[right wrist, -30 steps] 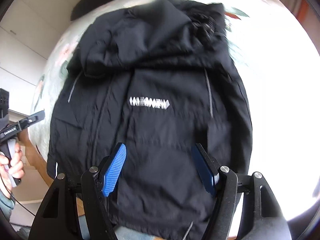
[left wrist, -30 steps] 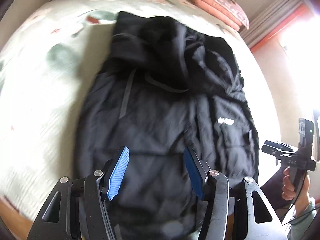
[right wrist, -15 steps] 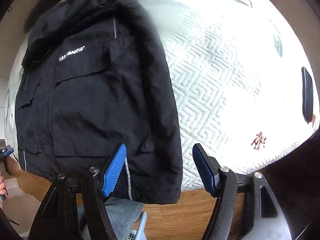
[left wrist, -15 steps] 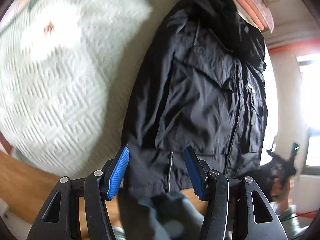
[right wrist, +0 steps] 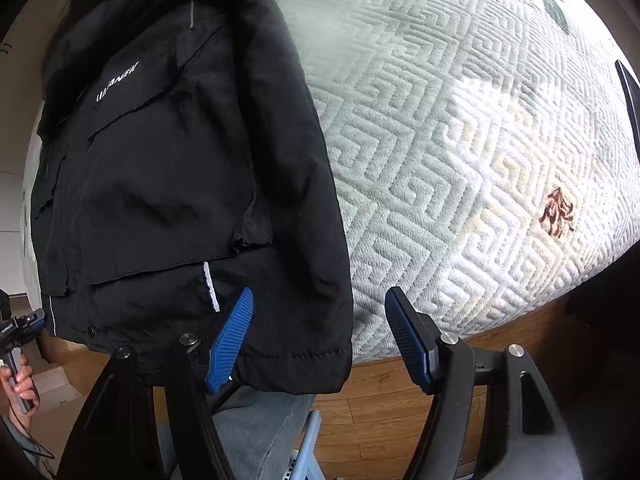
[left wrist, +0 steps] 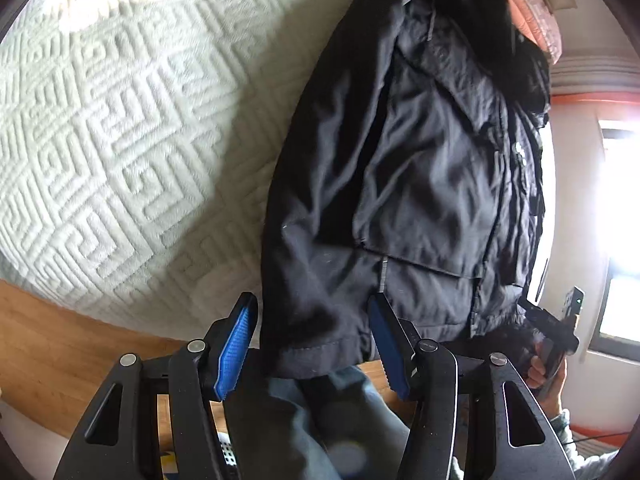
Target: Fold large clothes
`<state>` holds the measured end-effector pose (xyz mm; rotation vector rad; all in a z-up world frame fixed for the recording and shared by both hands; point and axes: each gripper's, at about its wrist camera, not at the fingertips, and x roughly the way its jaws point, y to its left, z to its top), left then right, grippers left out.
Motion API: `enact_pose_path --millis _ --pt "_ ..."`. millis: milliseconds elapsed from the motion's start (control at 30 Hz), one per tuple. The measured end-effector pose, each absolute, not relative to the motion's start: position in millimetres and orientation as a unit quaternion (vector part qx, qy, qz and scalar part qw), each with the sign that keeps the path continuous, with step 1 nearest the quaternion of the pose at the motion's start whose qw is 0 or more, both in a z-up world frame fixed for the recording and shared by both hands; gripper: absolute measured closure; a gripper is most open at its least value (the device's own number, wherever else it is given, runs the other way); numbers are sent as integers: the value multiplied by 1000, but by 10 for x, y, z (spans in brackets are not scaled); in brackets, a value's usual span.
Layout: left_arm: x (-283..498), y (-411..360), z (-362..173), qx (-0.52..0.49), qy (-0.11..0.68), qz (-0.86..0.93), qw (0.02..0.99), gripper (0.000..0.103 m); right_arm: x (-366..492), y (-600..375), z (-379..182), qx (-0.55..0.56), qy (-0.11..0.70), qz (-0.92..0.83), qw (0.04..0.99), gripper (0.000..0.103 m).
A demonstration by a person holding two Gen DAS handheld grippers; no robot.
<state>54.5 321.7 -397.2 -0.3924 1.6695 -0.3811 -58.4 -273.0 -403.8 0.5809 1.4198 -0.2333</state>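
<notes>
A black hooded jacket (left wrist: 400,160) lies face up on a bed, its hem hanging a little over the near edge. In the left wrist view my left gripper (left wrist: 312,344) is open, and the jacket's lower left corner lies in the gap between the blue pads (left wrist: 236,340), which do not press on it. The right wrist view shows the same jacket (right wrist: 160,160) with white chest lettering. My right gripper (right wrist: 320,340) is open over the lower right corner, with the sleeve cuff (right wrist: 296,360) between its fingers, untouched. Each view shows the other gripper in a hand at its far edge.
The bed wears a pale green quilted cover (right wrist: 460,140) with a maze pattern. Wooden floor (right wrist: 380,400) runs along the near edge. A person's leg in grey-blue trousers (left wrist: 320,420) stands below the hem. Pink folded bedding (left wrist: 536,20) lies past the hood, and a dark flat object (right wrist: 628,92) sits at the bed's right edge.
Both grippers swung apart from the jacket's middle to its lower corners, sank toward the hem and rolled. Their jaws kept the same width. The jacket has not moved.
</notes>
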Motion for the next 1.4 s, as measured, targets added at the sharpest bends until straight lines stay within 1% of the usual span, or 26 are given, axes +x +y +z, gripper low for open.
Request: enact_pose_path --millis 133,267,300,333,367,400,433,467,500,533,567,600,667,800,933,1067,1100,1167,1400 --pt "503 3215 -4135 -201 736 -173 623 44 -582 -2666 -4105 274 643 -92 709 31" --pt "483 3164 -4155 -198 731 -172 630 44 -534 -2663 -4166 272 649 -85 705 31" --pt "481 3149 -4155 -194 731 -173 631 44 -498 -2646 -4142 274 650 -84 704 33" --pt "477 3136 -4157 -190 730 -174 633 44 -485 -2629 -4141 274 650 -82 705 39" --pt "474 3117 -4165 -188 730 -172 634 44 -443 -2600 -4137 274 649 -78 705 47" --pt "468 3084 -4171 -185 730 -170 635 47 -421 -2569 -4125 270 651 -80 705 48" --pt "468 3068 -4172 -178 732 -166 637 51 -406 -2533 -4118 259 654 -82 706 50" --pt "465 3056 -4173 -173 732 -163 638 58 -394 -2498 -4112 251 656 -81 707 52" --pt "457 3041 -4172 -173 732 -163 639 67 -382 -2470 -4108 248 656 -81 708 60" --pt "451 3035 -4161 -173 731 -163 640 72 -370 -2451 -4095 244 657 -82 709 63" --pt "447 3020 -4144 -177 729 -167 640 83 -360 -2440 -4080 240 657 -84 710 68" --pt "458 3040 -4129 -184 727 -173 639 92 -349 -2432 -4061 235 657 -84 711 73" --pt "492 3049 -4062 -179 724 -179 642 94 -337 -2406 -3999 230 655 -87 714 84" --pt "551 2972 -3859 -170 713 -201 650 94 -321 -2338 -3803 219 649 -97 722 89" --pt "632 2918 -3739 -173 707 -226 647 94 -261 -2300 -3662 214 647 -100 725 90" --pt "690 2837 -3872 -165 720 -236 631 92 -206 -2379 -3793 219 661 -100 711 90" --pt "700 2849 -3887 -164 721 -237 630 89 -152 -2454 -3800 225 661 -101 708 89" --pt "716 2841 -3919 -170 723 -237 627 86 -141 -2510 -3820 236 660 -104 705 89" --pt "732 2835 -3993 -163 727 -232 625 86 -92 -2576 -3822 244 669 -108 694 89"
